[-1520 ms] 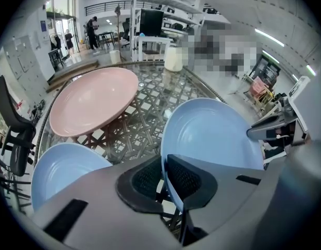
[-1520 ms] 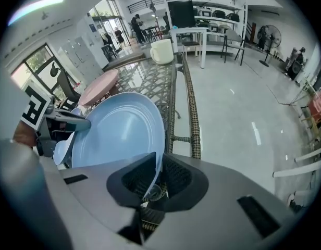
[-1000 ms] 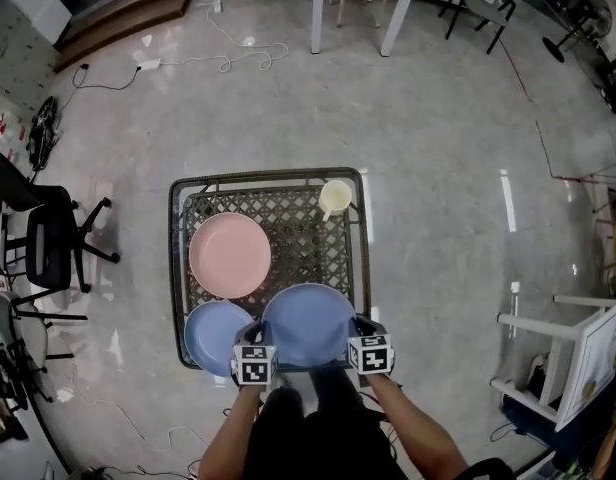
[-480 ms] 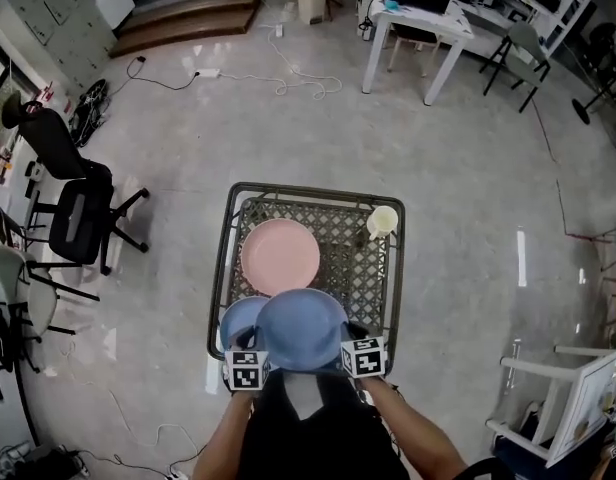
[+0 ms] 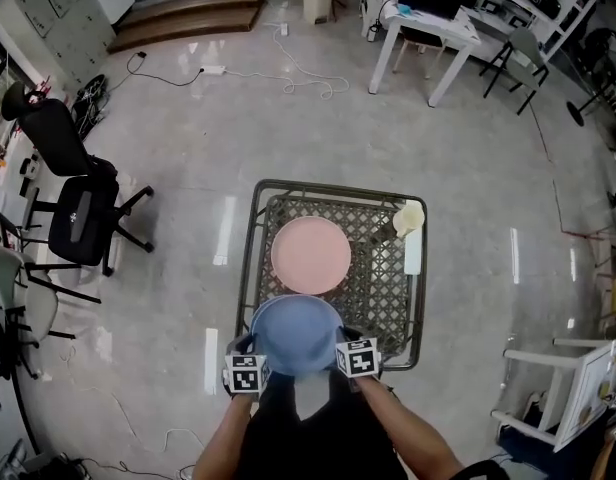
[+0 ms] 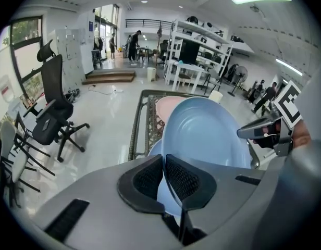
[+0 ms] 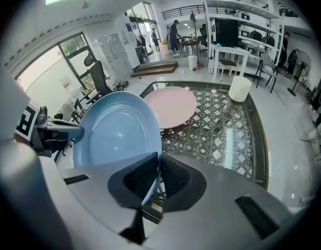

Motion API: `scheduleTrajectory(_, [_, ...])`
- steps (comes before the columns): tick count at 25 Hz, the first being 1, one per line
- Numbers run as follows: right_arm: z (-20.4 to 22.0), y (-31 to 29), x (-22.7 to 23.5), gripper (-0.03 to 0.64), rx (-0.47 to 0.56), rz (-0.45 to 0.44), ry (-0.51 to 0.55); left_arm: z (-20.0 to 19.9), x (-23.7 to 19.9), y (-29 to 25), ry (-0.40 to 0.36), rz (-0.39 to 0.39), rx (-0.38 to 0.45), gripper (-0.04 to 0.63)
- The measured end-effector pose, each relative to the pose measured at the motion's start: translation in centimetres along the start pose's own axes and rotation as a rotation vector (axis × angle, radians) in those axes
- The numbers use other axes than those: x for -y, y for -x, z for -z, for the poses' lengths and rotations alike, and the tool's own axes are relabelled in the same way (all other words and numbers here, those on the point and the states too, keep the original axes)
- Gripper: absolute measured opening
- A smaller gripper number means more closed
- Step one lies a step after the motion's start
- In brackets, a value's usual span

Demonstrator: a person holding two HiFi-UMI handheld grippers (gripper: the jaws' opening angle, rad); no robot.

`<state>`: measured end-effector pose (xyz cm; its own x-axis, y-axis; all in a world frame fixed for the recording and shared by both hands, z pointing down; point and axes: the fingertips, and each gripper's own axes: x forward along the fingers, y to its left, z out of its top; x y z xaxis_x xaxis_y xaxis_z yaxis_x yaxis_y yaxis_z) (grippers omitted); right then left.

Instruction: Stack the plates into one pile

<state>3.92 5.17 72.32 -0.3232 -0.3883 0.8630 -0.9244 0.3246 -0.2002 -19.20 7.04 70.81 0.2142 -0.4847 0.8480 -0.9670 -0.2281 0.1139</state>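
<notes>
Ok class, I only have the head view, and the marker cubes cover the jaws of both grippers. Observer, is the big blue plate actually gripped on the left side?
Observer: Yes. In the left gripper view, the left gripper is shut on the rim of the big blue plate.
Operator: And the right side?
Observer: The right gripper pinches the opposite rim, with one pad on each face of the edge.
Operator: Is anything under it that I can't see?
Observer: A smaller blue plate shows just beneath the held one, lying on the mesh table.

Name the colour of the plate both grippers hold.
Light blue plate, clearest in the right gripper view.
</notes>
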Motion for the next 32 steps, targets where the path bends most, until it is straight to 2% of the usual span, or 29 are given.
scheduleTrajectory(7, [1.9, -3.5, -1.8, 0.021, -0.059, 0.047, -0.045, 2.8, -3.0, -3.3, -0.012, 0.050, -0.065, 0.032])
scheduleTrajectory(15, [3.7, -6.4, -1.8, 0.021, -0.121, 0.086, -0.083, 4.3, -3.9, -6.7, -0.015, 0.090, -0.128, 0.032])
scheduleTrajectory(23, [3.9, -7.7, -1.4, 0.021, -0.155, 0.116, -0.059, 4.8, -4.1, -8.0, -0.029, 0.092, -0.175, 0.034])
scheduleTrajectory(32, [3.7, -8.2, -1.7, 0.040, -0.187, 0.106, -0.045, 5.3, -4.0, -8.4, -0.074, 0.093, -0.206, 0.043])
